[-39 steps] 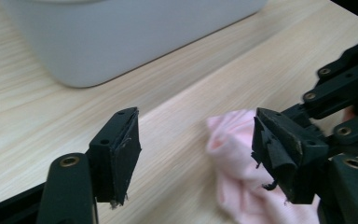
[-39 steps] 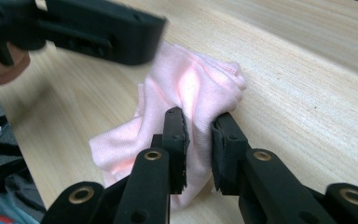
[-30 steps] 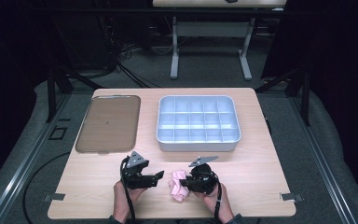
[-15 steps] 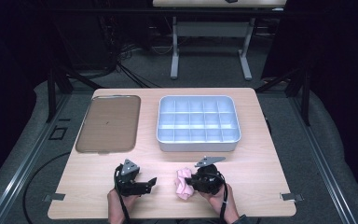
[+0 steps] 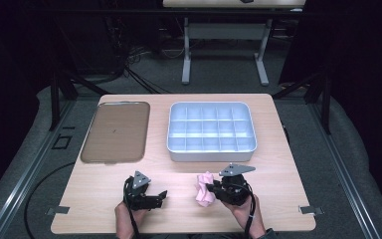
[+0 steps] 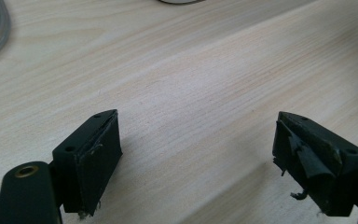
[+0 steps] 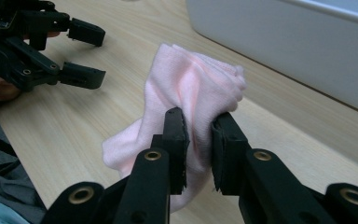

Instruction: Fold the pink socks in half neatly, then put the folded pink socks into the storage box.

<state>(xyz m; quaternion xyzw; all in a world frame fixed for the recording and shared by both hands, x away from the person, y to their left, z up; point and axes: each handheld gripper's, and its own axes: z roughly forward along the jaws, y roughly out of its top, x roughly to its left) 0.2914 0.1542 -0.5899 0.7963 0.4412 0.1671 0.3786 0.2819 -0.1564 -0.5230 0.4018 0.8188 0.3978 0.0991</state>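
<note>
Right tongs (image 5: 208, 191) lifted pink cloth (image 5: 203, 190), clamped; left tongs (image 5: 163, 196) widened, empty.

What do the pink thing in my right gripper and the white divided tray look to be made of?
Pink cloth: soft knit or terry-like fabric, matte; it bunches into folds where the right gripper pinches it, and a fine fuzzy weave shows. Divided tray: probably moulded plastic, smooth with a slight sheen, rounded corners and thin uniform walls; painted metal can't be ruled out.
</note>
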